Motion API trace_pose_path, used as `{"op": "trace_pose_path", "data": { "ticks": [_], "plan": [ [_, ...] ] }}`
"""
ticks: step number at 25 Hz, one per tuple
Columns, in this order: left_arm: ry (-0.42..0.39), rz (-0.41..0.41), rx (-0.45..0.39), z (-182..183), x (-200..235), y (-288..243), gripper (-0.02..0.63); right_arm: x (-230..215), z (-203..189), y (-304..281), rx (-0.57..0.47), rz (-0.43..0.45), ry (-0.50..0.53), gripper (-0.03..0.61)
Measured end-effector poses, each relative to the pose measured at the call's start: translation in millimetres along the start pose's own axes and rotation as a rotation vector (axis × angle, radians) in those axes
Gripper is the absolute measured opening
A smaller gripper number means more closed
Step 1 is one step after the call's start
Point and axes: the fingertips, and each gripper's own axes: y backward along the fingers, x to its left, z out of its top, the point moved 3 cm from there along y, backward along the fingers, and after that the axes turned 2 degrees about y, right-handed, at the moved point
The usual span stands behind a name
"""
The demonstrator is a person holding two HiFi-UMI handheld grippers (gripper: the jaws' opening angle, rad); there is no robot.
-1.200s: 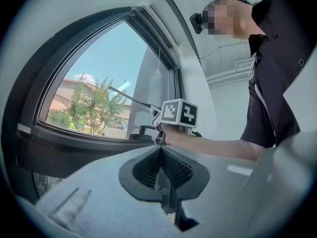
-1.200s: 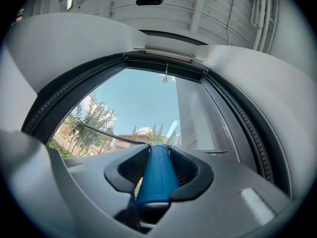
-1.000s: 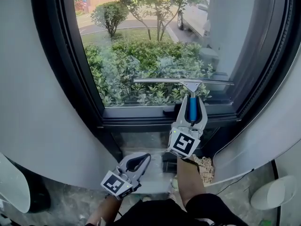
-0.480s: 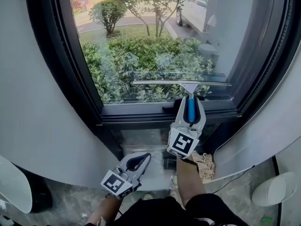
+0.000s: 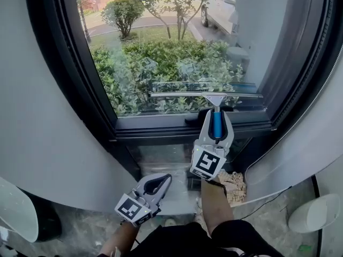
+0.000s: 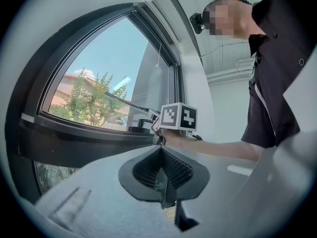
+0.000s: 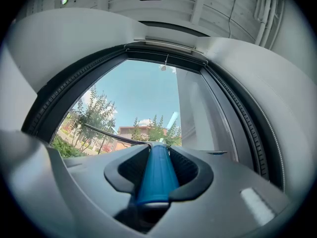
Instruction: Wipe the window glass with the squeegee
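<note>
At the far left of the head view a pale rounded object (image 5: 15,210) is cut off by the picture's edge, and what it is cannot be told. The left gripper (image 5: 161,182) hangs low, well below the window. In the left gripper view its fingers (image 6: 171,168) are pressed together with nothing between them.

Above it the dark window frame (image 5: 80,90) curves around the window glass (image 5: 171,42). Green bushes (image 5: 155,68) fill the lower pane, and a parked car (image 5: 220,12) is cut off at the top.

The squeegee (image 5: 206,95) lies level across the lowest part of the glass, just above the bottom rail (image 5: 155,127). A faint reflection sits right over the blade, but whether the rubber edge actually touches the pane is hard to make out.

The right gripper (image 5: 216,123) reaches up from below, its fingers (image 7: 190,170) pinching the blue handle (image 7: 154,175), whose lower end is hidden inside the gripper.

A crumpled beige cloth (image 5: 235,183) on the floor is partly covered by the forearm. At the lower right, a white rounded thing (image 5: 313,214) is cut off.
</note>
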Motion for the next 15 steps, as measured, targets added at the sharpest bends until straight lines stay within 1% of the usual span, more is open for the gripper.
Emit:
{"op": "trace_pose_path", "data": {
  "ticks": [6,9,12,15],
  "plan": [
    [0.002,0.006,0.002,0.9,-1.3,0.9,-0.002,0.8,-3.9,2.5,0.02,0.002,-0.009,0.135],
    [0.003,0.008,-0.009,5.5,-3.2,-0.5,-0.002,1.6,-6.4,3.6,0.022,0.009,0.0,0.136],
    [0.001,0.001,0.002,-0.9,-3.8,0.2,-0.002,1.9,-7.8,4.8,0.026,0.009,0.001,0.137],
    [0.009,0.003,-0.001,2.3,-4.5,-0.7,-0.002,2.1,-11.4,6.3,0.033,0.012,0.008,0.137]
  ]
}}
